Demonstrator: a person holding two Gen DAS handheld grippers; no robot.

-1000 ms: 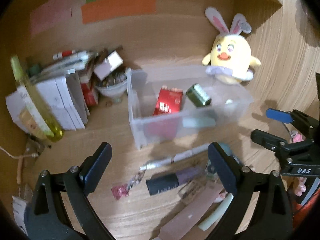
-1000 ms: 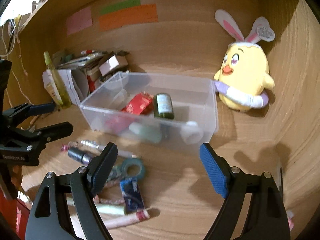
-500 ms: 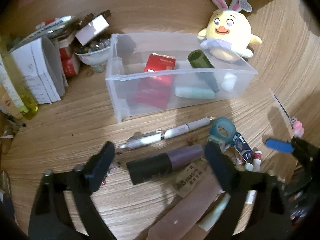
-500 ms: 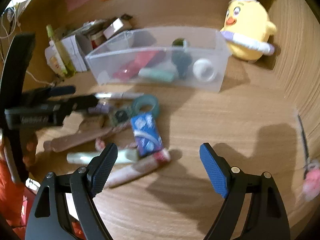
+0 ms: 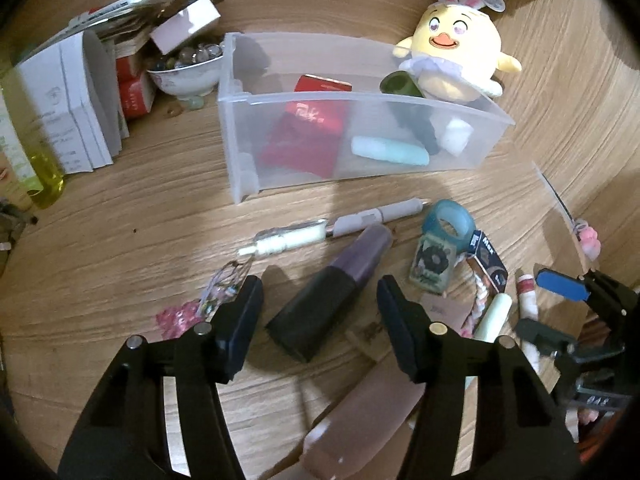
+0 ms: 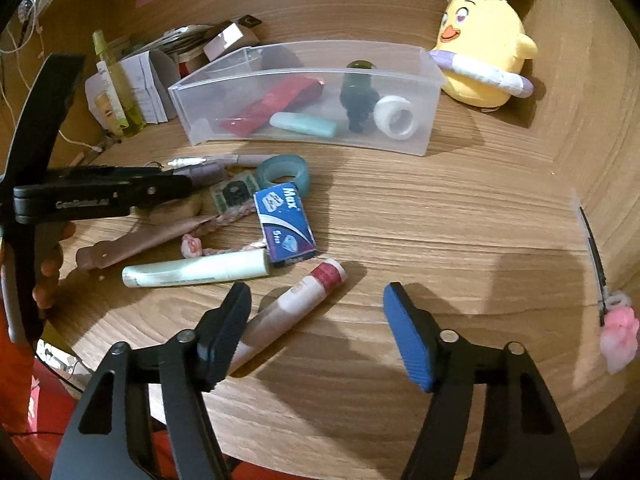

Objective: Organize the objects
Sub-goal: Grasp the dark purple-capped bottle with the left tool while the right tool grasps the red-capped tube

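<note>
Moved since a second ago: both grippers have dropped from looking over the bin toward the clutter on the desk, the left closing in on the dark tube, the right on the red-capped tube
Left gripper (image 5: pixel 320 312): jaws wide, one on each side of the black-and-purple tube (image 5: pixel 332 292), not yet touching it as far as can be seen
Right gripper (image 6: pixel 316 324): jaws wide, holding nothing; its left finger sits just beside the red-capped tube (image 6: pixel 296 312), which lies slantwise on the desk (image 6: pixel 440 216)
Already sorted: the clear bin (image 6: pixel 430 120) holds a red packet (image 6: pixel 272 106), a pale green tube (image 6: pixel 304 124), a dark green bottle (image 6: pixel 358 96) and a white tape roll (image 6: pixel 396 116)
Still loose: in front of the bin lie a pen (image 5: pixel 344 226), a teal tape roll (image 6: pixel 284 172), a blue staple box (image 6: pixel 286 220), a long mint tube (image 6: pixel 196 270), a braided cord (image 6: pixel 224 226), a brownish flat piece (image 6: pixel 140 240) and a pink charm (image 5: pixel 176 316)
Progress: judged under halfway, with more items on the desk than in the bin
Next move, as a guess: close the left jaws on the dark tube and carry it to the bin
Bystanders: a yellow plush chick (image 6: pixel 484 36) behind the bin, boxes and a bowl of marbles (image 5: pixel 188 68) to the left
</note>
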